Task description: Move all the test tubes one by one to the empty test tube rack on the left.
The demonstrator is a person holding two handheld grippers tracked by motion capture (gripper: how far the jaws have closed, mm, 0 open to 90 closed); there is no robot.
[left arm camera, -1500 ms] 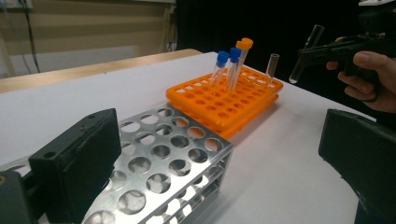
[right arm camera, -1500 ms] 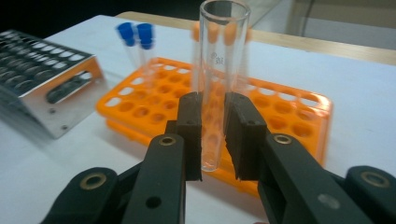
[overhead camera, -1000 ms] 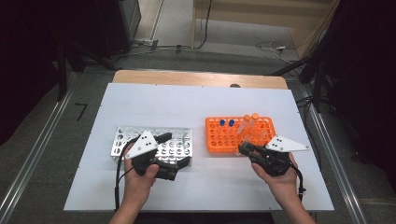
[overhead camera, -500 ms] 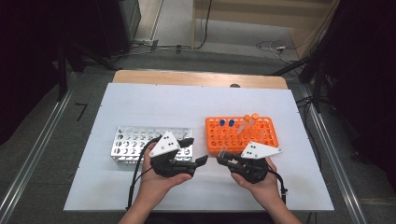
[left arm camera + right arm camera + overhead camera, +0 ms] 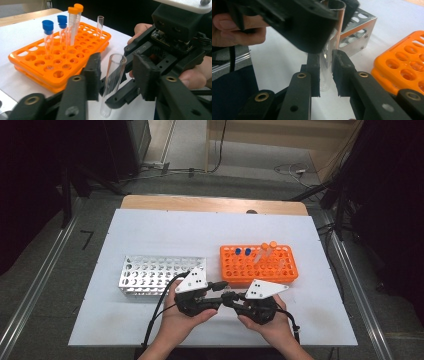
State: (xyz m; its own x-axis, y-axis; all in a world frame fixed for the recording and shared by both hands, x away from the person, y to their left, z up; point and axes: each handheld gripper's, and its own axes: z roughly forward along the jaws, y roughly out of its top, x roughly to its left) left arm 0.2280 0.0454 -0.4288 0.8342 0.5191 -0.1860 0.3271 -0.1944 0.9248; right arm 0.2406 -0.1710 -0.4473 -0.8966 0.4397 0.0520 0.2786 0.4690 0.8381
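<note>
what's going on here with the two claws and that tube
A person is passing an open clear test tube from one hand-held claw to the other, in front of the orange rack. The right claw is shut on it. The left claw has just been closing around the tube, with gaps showing beside its pads. The metal rack stands to the left.

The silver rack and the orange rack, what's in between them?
Just bare white table, seen in the high view. The silver rack and orange rack stand apart with nothing between them.

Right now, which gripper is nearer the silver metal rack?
Left. The left gripper sits just off the silver rack's near right corner; the right gripper is farther right, in front of the orange rack.
</note>
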